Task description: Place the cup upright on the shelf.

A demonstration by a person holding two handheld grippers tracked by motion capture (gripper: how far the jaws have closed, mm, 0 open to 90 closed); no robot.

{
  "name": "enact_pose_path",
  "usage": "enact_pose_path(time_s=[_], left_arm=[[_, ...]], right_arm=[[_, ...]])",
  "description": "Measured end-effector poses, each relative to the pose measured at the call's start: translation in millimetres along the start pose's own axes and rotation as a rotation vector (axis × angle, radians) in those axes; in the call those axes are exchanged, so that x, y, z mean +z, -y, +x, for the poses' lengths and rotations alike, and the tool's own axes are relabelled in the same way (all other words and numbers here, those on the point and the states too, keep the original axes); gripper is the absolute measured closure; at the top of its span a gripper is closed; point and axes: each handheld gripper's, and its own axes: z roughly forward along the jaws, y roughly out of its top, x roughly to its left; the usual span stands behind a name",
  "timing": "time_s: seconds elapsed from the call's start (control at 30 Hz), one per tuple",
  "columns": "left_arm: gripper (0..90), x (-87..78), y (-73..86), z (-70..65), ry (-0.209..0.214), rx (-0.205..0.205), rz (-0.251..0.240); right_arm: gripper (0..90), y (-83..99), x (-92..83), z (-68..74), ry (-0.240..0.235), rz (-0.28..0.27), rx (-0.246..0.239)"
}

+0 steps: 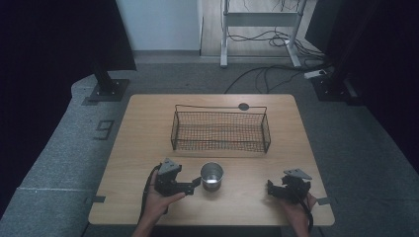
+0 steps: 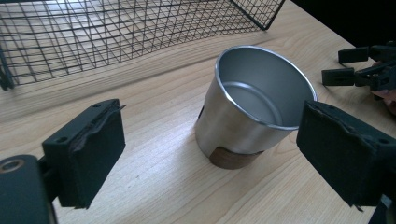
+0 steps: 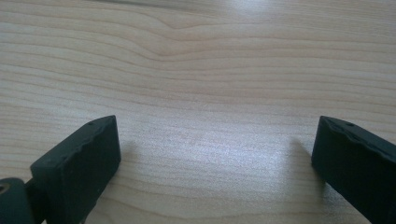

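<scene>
A shiny metal cup (image 1: pixel 212 176) with a dark base stands upright and empty on the wooden table (image 1: pixel 143 148), near its front middle. My left gripper (image 1: pixel 196 183) lies just left of the cup and points at it. In the left gripper view the cup (image 2: pixel 254 107) stands a little beyond my left gripper (image 2: pixel 210 119), whose jaws are spread wide on either side with neither pad pressing on it. My right gripper (image 1: pixel 271 187) rests at the front right of the table. Its jaws (image 3: pixel 215 140) are wide apart over bare wood.
A black wire basket (image 1: pixel 220 131) stands empty behind the cup, across the middle of the table; its mesh wall (image 2: pixel 93 37) shows in the left gripper view. A small dark round disc (image 1: pixel 243 106) sits at the far edge. Cables and stands lie on the floor beyond.
</scene>
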Motion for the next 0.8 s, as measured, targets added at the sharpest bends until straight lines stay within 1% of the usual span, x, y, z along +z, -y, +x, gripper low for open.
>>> enact_pose_path(time_s=[0.13,0.33,0.53,0.63,0.7,0.8], left_arm=[[5.7,3.6,-0.9,-2.9,0.001,0.004,0.007],[2.8,14.0,-2.1,-8.9,0.015,0.023,0.031],[1.9,22.4,-3.1,-15.9,0.031,0.036,0.04],[1.6,27.7,-4.5,-19.6,0.029,0.041,0.044],[1.6,31.4,-5.6,-21.0,0.02,0.043,0.046],[1.7,36.2,-6.9,-23.5,0.023,0.04,0.047]], right_arm=[[1.2,0.0,0.0,0.0,0.0,0.0,0.0],[1.3,0.0,0.0,0.0,0.001,0.0,0.001],[1.4,0.0,-0.1,0.0,0.001,0.0,0.001],[1.4,0.0,-0.1,0.0,0.001,-0.001,0.001],[1.4,0.0,0.0,0.0,0.001,-0.001,0.001],[1.3,0.0,0.0,0.0,0.001,-0.001,0.001]])
